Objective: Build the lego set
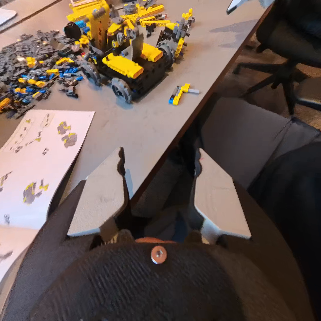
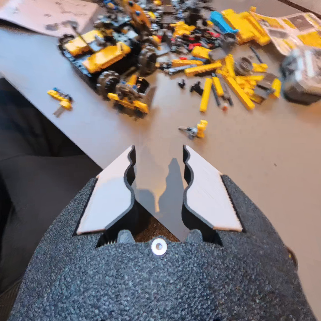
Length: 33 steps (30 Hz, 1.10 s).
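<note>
My left gripper (image 1: 160, 151) is open and empty, held over the table's front edge beside an open instruction booklet (image 1: 40, 159). A part-built yellow and black brick vehicle (image 1: 132, 67) with grey wheels stands farther along the grey table (image 1: 139, 125); it also shows in the right wrist view (image 2: 107, 59). A small yellow, blue and grey piece (image 1: 180, 93) lies near the edge; in the right wrist view it lies at the left (image 2: 60, 100). My right gripper (image 2: 159, 149) is open and empty above bare table. The nearest thing to it is a small yellow and grey piece (image 2: 196, 129).
A heap of dark, blue and yellow loose bricks (image 1: 31, 69) lies at the left. Long yellow beams (image 2: 225, 83) and a bag of parts (image 2: 304, 74) lie at the right. A black office chair (image 1: 286, 57) stands beyond the table edge. A person's dark-clothed legs (image 1: 286, 191) are below it. My right fingertips sit around 30 cm from my left ones.
</note>
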Available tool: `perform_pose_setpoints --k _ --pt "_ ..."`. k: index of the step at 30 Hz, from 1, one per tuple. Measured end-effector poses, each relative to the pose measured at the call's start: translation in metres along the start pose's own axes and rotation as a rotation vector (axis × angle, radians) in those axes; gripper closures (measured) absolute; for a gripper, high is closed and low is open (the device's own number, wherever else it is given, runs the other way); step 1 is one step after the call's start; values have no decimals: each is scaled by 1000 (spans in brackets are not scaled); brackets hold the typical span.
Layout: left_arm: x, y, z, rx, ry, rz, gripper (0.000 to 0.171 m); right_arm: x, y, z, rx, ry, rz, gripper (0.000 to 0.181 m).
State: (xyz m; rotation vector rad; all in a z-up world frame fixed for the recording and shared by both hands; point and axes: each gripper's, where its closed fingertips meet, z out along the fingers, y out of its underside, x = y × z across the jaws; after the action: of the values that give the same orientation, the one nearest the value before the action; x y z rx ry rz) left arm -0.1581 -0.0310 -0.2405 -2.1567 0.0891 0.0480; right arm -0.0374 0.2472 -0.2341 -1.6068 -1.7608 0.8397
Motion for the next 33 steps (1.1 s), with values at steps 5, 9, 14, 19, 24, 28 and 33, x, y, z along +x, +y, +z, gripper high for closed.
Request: perform_pose_setpoints --k 5,9,14,19,24,28,33 --pt "-1 -13 22 -12 35 -3 90 27 15 2 55 2 129 124" --pt "3 -9 38 -39 63 -14 91 43 11 27 -5 20 116 124" --pt "8 -3 39 -28 63 10 92 50 -7 52 -28 -49 176 121" --pt "23 10 24 25 86 32 92 49 -1 62 -79 -70 184 157" --pt "42 30 14 75 154 38 95 47 2 63 -93 -35 204 171" --pt "52 35 9 108 225 42 96 47 2 62 -95 2 232 171" --pt "47 29 -6 166 242 -5 95 34 -15 60 -56 -16 250 171"
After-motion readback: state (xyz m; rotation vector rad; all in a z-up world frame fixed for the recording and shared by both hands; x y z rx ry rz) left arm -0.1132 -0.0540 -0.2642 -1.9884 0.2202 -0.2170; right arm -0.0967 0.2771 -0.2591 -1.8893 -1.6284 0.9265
